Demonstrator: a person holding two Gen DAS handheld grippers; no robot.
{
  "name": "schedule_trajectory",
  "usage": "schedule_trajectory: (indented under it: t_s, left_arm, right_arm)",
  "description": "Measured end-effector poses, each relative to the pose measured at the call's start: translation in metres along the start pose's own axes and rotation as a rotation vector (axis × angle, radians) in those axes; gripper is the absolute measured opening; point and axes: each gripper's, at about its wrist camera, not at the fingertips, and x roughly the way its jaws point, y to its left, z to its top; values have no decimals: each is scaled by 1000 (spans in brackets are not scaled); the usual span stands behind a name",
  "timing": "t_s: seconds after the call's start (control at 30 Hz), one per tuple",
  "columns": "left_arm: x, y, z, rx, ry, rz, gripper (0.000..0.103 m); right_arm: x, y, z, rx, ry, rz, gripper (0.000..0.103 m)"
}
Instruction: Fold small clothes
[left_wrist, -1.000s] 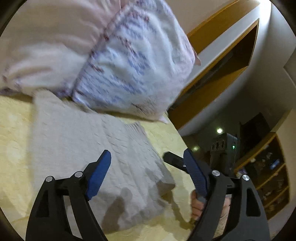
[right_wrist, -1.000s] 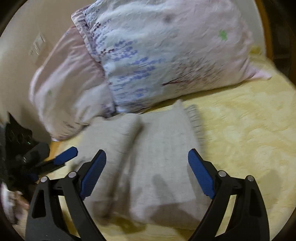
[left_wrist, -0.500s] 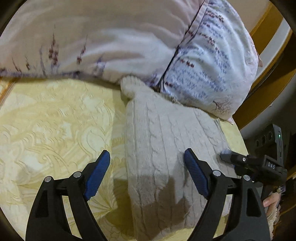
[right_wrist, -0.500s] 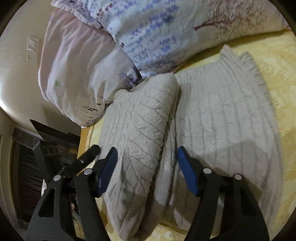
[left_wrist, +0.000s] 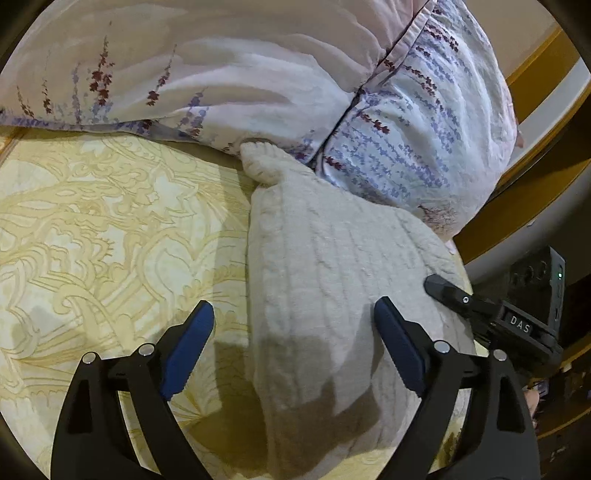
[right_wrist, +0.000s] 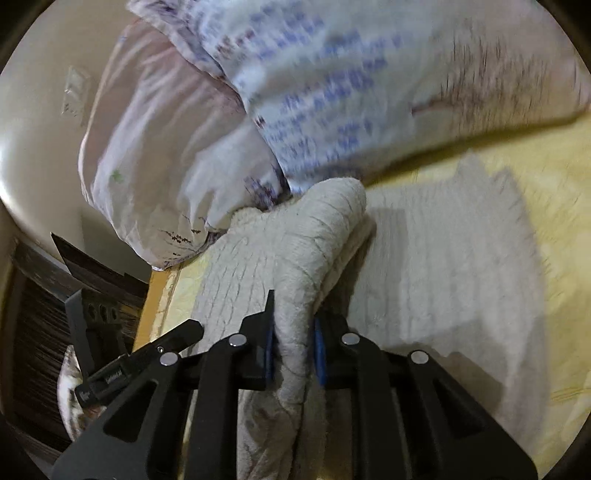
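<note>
Right gripper (right_wrist: 293, 350): jaws closing, blue pads pinching a raised ridge of the cream cable-knit sweater (right_wrist: 295, 258); the pads are mostly buried in the knit, only thin blue edges show.
Left gripper (left_wrist: 295, 350): jaws opening and standing wide, pads clear of the knit; the sweater's near edge lies between them, partly in their shadow.
Sweater: spread on the yellow patterned bedspread (left_wrist: 92, 229), its far end touching the pillows; in the right wrist view the flat part to the right is blurred, and the bottom hem is cut off behind the gripper bodies.
Pillows: pale pink floral pillow (left_wrist: 184, 66) and blue-printed pillow (left_wrist: 424, 129) side by side behind the sweater; prints smeared in the right wrist view.
Sweater's collar end: tucked against the pillow seam, shape hard to read.
Room edge: a wooden bed frame (left_wrist: 491, 240), dark beyond; details not legible.
</note>
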Motion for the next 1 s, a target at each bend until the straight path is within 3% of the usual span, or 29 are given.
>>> schedule_trajectory:
  t_s: [0.37, 0.63, 0.73, 0.83, 1.0]
  left_arm:
    - [7, -36, -11, 63, 3, -65, 89]
    - [23, -49, -23, 75, 52, -80, 89]
    - [25, -49, -25, 72, 58, -86, 86]
    - [27, -47, -29, 56, 72, -114, 82]
    - [23, -44, -34, 41, 74, -140, 80]
  right_arm:
    - [-49, -35, 6, -53, -72, -279, 16]
    - [-61, -35, 9, -101, -119, -340, 16]
    - [-44, -48, 9, -92, -64, -388, 19]
    - [-45, -65, 3, -15, -45, -365, 39]
    - [-85, -77, -18, 73, -89, -235, 52]
